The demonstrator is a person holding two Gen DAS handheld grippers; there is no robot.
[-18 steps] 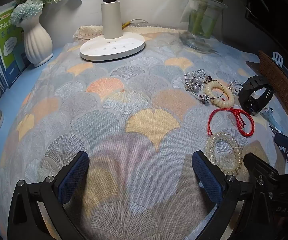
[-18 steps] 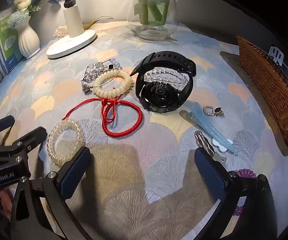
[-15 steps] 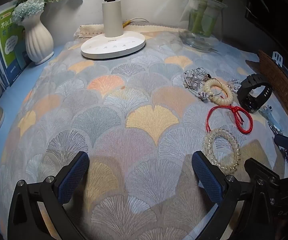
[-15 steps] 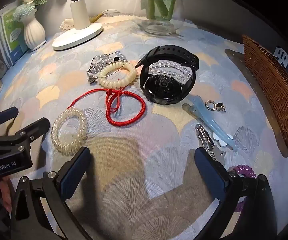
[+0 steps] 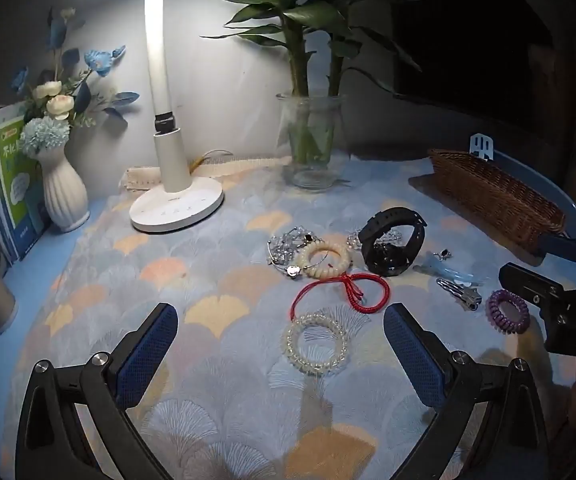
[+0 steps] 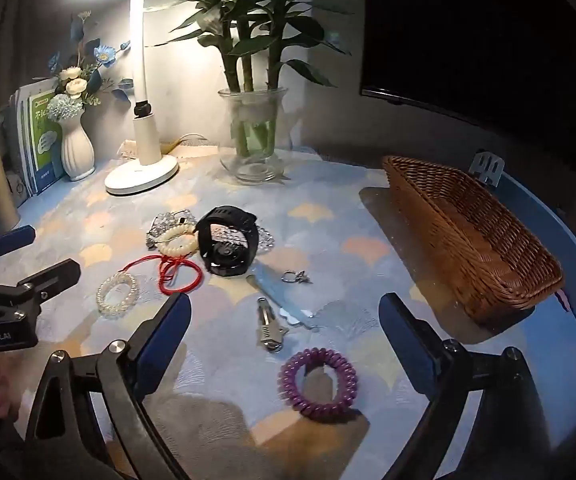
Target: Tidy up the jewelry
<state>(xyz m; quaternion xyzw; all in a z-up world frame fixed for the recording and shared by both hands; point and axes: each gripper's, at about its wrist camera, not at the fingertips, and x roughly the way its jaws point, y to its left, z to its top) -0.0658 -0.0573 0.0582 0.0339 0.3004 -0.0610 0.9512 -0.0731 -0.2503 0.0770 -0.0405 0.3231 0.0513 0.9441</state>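
Nothing's been picked up yet afaict. Going left to right across the table [image 6: 575, 240], w/ the risks:

Left gripper [image 5: 280, 344] is spread wide w/ nothing between the pads, hung over the near edge. The clear bead bracelet [image 5: 315, 347] is lying flat just ahead of it, a bit toward its right pad. Beads are smooth and round, so prob they'd be squirted out sideways if pinched on the outside of the ring.

Next, the red cord [image 5: 341, 292] is touching the cream bead bracelet [image 5: 325, 258], and that one is lying on a silver chain [image 5: 284, 246]. If either is lifted, the others could be dragged along or snagged. The black watch [image 6: 228, 246], near the table's middle, has a crystal strand [image 6: 266, 236] lying under and behind it, so same tangle problem there.

Right gripper [image 6: 284, 332] is likewise gaping and empty. Bracketed between its pads: silver clip [image 6: 270, 326], pale blue clip [image 6: 284, 300], purple coil tie [image 6: 317, 384]. Two items could be grabbed at once by accident. Coil is springy, might be flicked off.

Wicker basket [image 6: 471, 240] sits by the right edge, empty as far as can be seen. It's shallow and close to the edge, so a sloppy drop could be bounced over onto the floor. A small ring [image 6: 293, 277] could easily be missed altogether.
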